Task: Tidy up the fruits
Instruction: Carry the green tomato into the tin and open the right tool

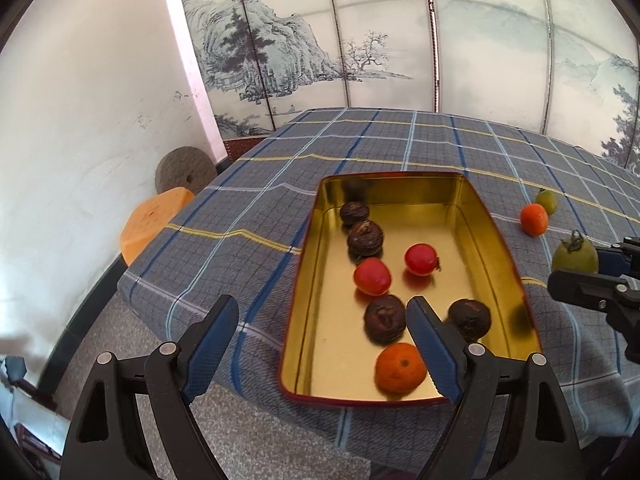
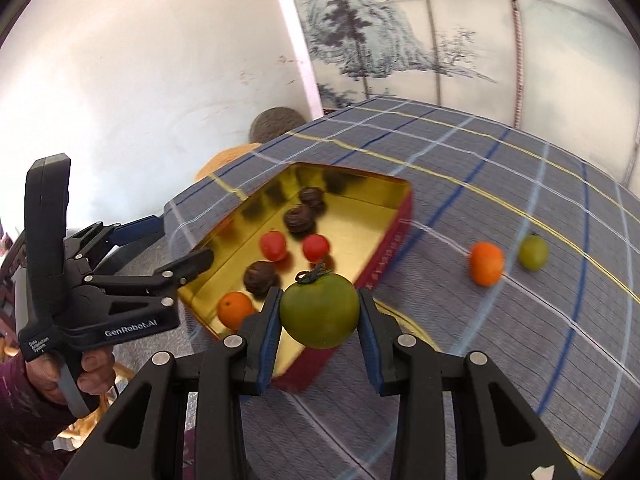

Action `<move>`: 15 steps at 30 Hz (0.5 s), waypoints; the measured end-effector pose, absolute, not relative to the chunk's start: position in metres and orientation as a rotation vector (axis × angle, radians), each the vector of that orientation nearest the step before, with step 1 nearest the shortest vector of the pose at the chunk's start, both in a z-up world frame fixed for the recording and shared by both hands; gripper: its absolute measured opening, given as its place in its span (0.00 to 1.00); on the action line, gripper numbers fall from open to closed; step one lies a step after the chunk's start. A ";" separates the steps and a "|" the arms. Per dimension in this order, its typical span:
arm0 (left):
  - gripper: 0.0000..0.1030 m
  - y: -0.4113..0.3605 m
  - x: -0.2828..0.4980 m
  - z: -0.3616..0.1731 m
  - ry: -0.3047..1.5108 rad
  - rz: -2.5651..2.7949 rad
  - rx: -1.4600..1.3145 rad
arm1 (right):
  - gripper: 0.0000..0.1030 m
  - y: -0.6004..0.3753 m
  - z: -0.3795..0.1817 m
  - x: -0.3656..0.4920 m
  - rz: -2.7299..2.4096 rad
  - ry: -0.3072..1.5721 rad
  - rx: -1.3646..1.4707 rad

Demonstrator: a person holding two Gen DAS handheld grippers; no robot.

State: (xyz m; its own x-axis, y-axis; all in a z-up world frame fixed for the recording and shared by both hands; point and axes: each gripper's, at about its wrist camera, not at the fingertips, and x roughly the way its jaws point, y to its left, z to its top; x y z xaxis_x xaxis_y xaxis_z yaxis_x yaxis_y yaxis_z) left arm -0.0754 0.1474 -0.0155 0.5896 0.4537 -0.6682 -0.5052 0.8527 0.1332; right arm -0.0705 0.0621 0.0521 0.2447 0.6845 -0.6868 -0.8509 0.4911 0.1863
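Note:
A gold tin tray (image 1: 496, 240) (image 2: 360, 216) with a red rim sits on the plaid tablecloth. It holds several dark wrinkled fruits (image 1: 365, 237), two red tomatoes (image 1: 372, 276) and an orange (image 1: 400, 368). My right gripper (image 2: 319, 312) is shut on a green tomato (image 2: 319, 309) and holds it above the tray's near right edge; it also shows in the left wrist view (image 1: 575, 255). My left gripper (image 1: 320, 328) is open and empty over the tray's near left corner. An orange (image 2: 485, 263) and a small green tomato (image 2: 533, 252) lie on the cloth right of the tray.
The table (image 1: 256, 184) has a blue-grey plaid cloth, its edge near me. An orange stool (image 1: 154, 222) and a round stone disc (image 1: 185, 169) stand by the white wall at left. A painted folding screen (image 1: 320, 40) stands behind the table.

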 end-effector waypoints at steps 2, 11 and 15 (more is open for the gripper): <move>0.83 0.151 -0.079 -0.018 0.755 0.565 -0.078 | 0.33 0.070 0.050 -0.074 1.076 0.803 -0.256; 0.84 0.174 -0.093 -0.028 0.770 0.605 -0.109 | 0.33 0.103 0.031 -0.080 1.101 0.844 -0.312; 0.84 0.179 -0.096 -0.032 0.776 0.612 -0.119 | 0.33 0.114 0.025 -0.081 1.105 0.858 -0.333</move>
